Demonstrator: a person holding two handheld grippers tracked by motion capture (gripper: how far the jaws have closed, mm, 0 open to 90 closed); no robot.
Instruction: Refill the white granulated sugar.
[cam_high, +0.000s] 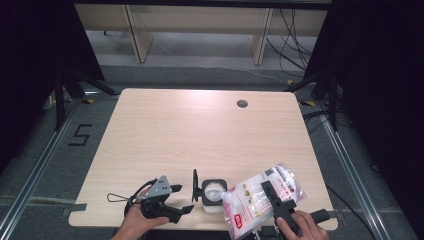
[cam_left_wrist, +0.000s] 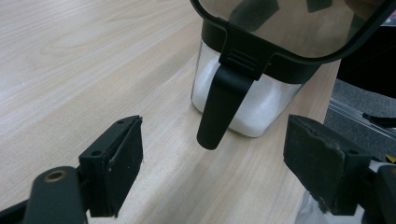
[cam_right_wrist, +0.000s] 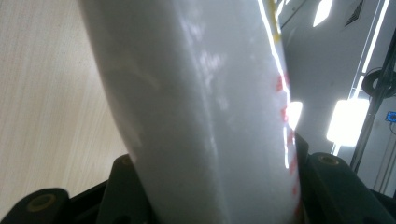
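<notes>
On the pale wood surface (cam_high: 200, 130), the left gripper (cam_high: 182, 200) sits at about 7 o'clock, near the front edge, held in the person's left hand (cam_high: 134, 222). Its grey plate faces up and a cable loop trails off toward 9 o'clock. In the left gripper view its jaws stand wide apart with nothing between them, and its pads (cam_left_wrist: 125, 163) hover over bare wood, clear of the jar.

Just to the right, at about 6 o'clock, stands the jar (cam_high: 214, 196): clear walls, black collar, white grains in the bottom. Its lid (cam_high: 195, 185) is flipped open and stands upright on the jar's left side. In the left gripper view the jar (cam_left_wrist: 243, 102) rises just beyond the jaws, with the lid's black latch (cam_left_wrist: 219, 107) hanging down in front of it.

Farther right, at about 5 o'clock, the bag (cam_high: 260, 197), clear plastic with white contents and red print, lies tilted, its lower end beside the jar's mouth; whether it touches the jar I cannot tell. The right gripper (cam_high: 272, 197), held in the right hand (cam_high: 302, 227), is clamped across the bag. In the right gripper view the bag (cam_right_wrist: 201, 112) bulges up between the two jaws, which press on both its sides.

A round cable hole (cam_high: 242, 104) sits at about 1 o'clock, well apart from everything.
</notes>
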